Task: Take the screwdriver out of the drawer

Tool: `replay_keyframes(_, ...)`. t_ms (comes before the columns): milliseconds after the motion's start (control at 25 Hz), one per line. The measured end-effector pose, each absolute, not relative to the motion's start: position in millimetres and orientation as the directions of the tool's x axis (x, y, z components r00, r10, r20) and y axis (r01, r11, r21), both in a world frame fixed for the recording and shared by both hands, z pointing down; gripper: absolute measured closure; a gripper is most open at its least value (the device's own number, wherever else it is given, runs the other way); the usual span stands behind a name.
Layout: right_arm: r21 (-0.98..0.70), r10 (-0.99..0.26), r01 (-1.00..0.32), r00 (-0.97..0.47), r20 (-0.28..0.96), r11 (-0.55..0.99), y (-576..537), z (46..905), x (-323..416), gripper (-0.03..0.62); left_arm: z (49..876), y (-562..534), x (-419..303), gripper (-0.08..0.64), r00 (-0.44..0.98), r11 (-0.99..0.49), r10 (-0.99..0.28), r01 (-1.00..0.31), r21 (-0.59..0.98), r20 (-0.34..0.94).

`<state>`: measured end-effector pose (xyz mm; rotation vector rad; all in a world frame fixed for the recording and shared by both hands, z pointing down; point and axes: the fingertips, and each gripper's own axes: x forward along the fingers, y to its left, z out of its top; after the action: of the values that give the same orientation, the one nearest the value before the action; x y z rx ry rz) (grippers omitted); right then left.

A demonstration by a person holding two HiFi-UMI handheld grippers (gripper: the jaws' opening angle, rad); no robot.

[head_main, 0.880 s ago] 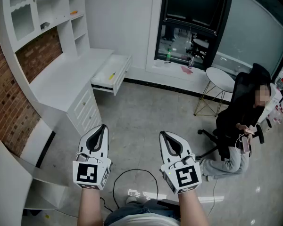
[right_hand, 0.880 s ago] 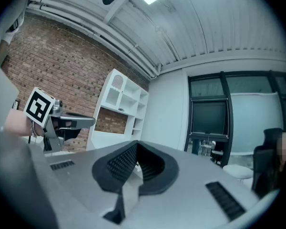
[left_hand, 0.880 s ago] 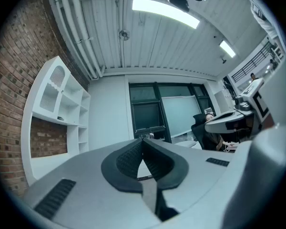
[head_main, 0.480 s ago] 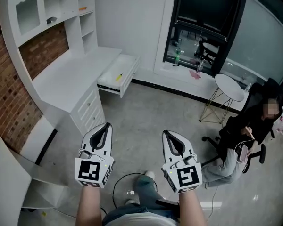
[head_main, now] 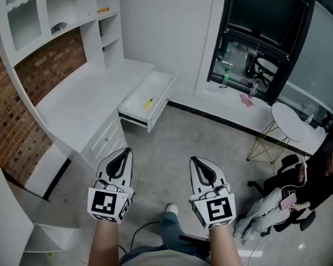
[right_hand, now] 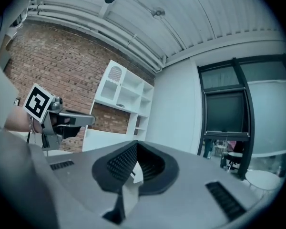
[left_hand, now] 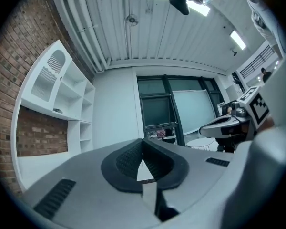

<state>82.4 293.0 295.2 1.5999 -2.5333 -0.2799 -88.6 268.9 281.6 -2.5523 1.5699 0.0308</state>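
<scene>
Right now we hold both grippers level and side by side above the grey floor (head_main: 172,143), well apart from the white desk (head_main: 77,101). The left gripper (head_main: 124,151) has its jaws pressed together tip to tip, and its own view shows the ribbed pads meeting with nothing between them. The right gripper (head_main: 193,159) looks the same in its view: jaws closed to a point and empty.

The screwdriver (head_main: 149,101), small with a yellow handle, lies inside the open drawer (head_main: 135,107). That drawer is pulled out from under the near end of the desk top, up and ahead of the left gripper. Neither gripper touches the drawer or the screwdriver.

For print, we can make out only the black-and-white square pattern on each gripper's marker cube (head_main: 106,204). It has blocks but no letters. Everything else that might carry writing is too small to read.

White shelves (head_main: 55,7) rise behind the desk against a brick wall (head_main: 50,60), and a small orange thing (head_main: 103,9) lies on one shelf. To the right a dark window (head_main: 266,32) has a green bottle (head_main: 226,77) on its sill. A round white table (head_main: 291,121) stands near it. A seated person (head_main: 305,190) in dark clothes is at the lower right. A black cable (head_main: 147,233) curls on the floor by our feet.
</scene>
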Motion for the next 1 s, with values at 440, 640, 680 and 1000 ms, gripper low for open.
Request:
replay_keyframes(440,0.208,-0.857,-0.836,-0.514,0.023,0.507,111.7,290.2,132.3,0.581,279.5,100.9,-47.8,0.548,0.359,-0.353,-0.928,-0.932,-0.079,-0.098)
replay_keyframes(640,0.167,-0.852,-0.838,-0.522,0.034,0.52,62.8,299.9,136.1,0.581,288.3,58.9,-48.9,0.548,0.34,-0.335,-0.939,-0.939,-0.08,-0.061)
replay_keyframes(680,0.16,-0.853,-0.839,-0.521,0.04,0.52,54.3,302.9,135.4,0.581,289.8,51.0,-51.7,0.548,0.336,-0.331,-0.94,-0.94,-0.08,-0.055)
replay_keyframes(1000,0.138,-0.868,-0.857,-0.489,0.088,0.497,-20.3,328.0,131.3,0.581,313.4,-28.5,-73.0,0.548,0.337,-0.335,-0.941,-0.941,-0.039,-0.035)
